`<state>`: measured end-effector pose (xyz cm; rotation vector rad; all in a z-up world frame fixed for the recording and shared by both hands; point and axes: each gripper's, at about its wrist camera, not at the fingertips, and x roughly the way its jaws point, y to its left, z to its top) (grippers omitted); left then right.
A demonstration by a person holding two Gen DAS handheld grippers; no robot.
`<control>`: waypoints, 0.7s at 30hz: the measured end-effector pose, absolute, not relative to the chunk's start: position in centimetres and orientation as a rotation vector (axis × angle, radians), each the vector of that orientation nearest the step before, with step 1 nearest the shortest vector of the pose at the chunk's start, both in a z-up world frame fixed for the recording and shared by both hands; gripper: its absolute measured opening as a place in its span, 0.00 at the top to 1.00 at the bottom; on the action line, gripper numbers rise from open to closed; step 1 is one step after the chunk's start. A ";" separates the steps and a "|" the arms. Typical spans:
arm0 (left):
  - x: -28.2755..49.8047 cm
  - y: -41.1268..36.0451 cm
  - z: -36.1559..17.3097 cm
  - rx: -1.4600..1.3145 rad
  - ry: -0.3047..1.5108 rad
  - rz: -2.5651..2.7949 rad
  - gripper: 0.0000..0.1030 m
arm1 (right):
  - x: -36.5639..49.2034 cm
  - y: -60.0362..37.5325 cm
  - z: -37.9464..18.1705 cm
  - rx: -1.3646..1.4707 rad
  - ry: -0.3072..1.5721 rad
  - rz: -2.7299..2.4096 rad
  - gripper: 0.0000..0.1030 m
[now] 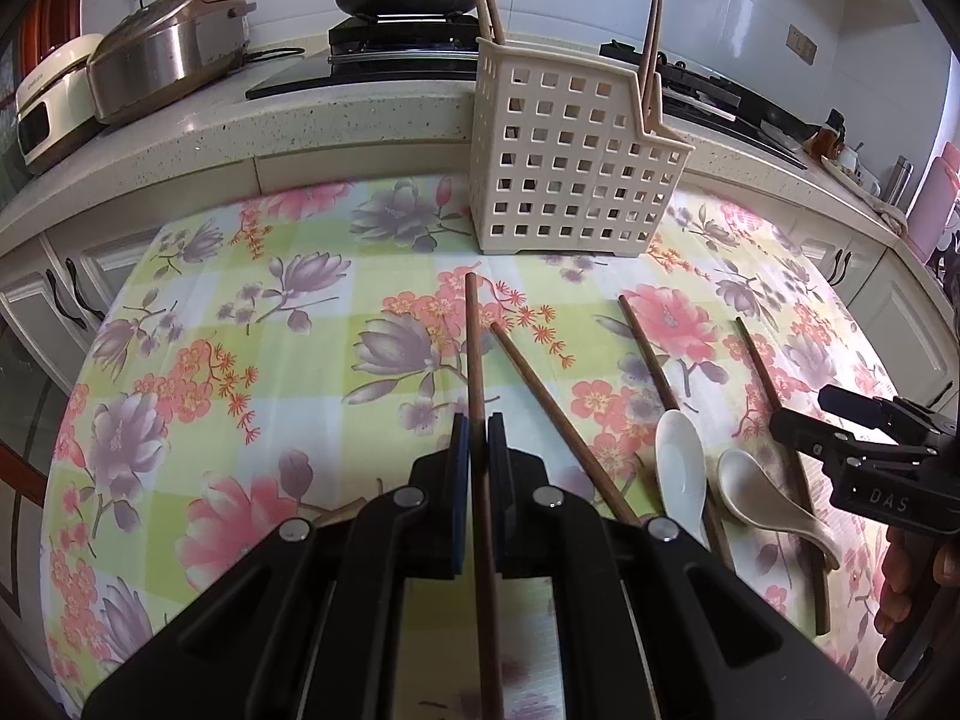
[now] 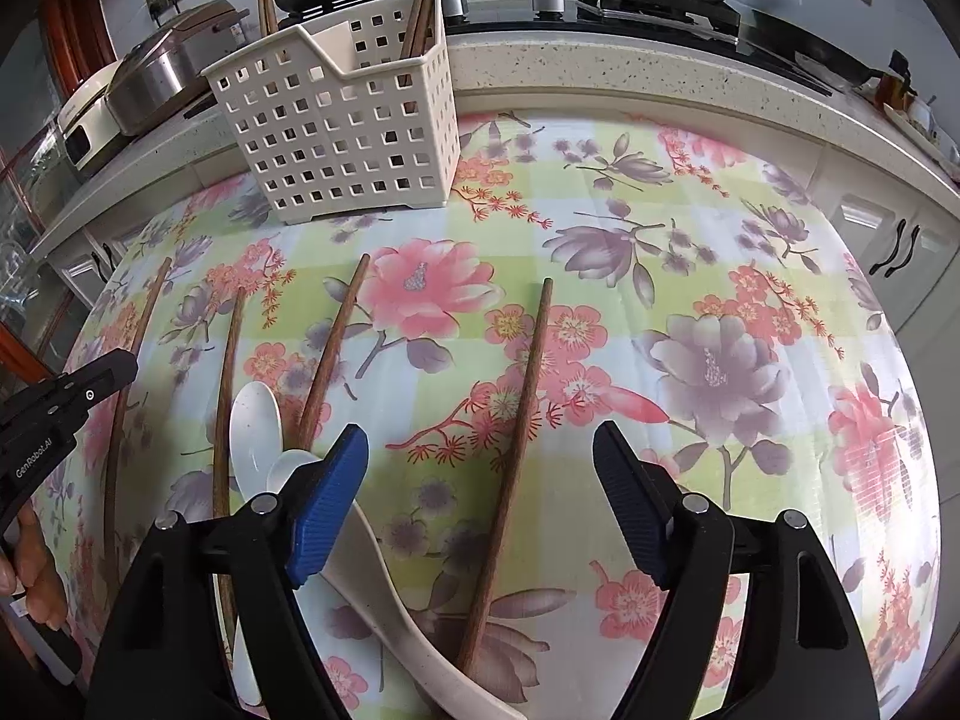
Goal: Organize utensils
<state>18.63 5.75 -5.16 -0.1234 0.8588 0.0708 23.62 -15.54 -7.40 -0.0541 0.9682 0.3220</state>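
Now my left gripper (image 1: 478,438) pinches one chopstick (image 1: 474,348) for the basket (image 1: 570,180) | my right gripper (image 2: 480,456) gapes over another chopstick (image 2: 522,420), ready to grab

Two wrist views, angled down, near tablecloth (image 1: 288,360), sharing basket (image 1: 570,162), apparently.

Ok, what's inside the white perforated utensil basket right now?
The utensil basket holds brown wooden chopsticks standing upright in its right end, with another pair at the other end. Their lower ends are hidden behind the walls. No spoon shows inside.
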 end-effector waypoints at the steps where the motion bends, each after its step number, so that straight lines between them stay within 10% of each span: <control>1: 18.6 5.8 -5.2 -0.124 0.859 0.071 0.94 | 23.6 -15.5 -7.4 -0.058 0.966 0.318 0.26; 8: 18.7 5.7 -5.3 -0.124 0.863 0.069 0.94 | 24.0 -15.3 -8.2 -0.077 0.994 0.309 0.26; 21: 19.0 6.0 -5.5 -0.135 0.871 0.071 0.94 | 25.0 -15.3 -9.0 -0.119 1.002 0.253 0.86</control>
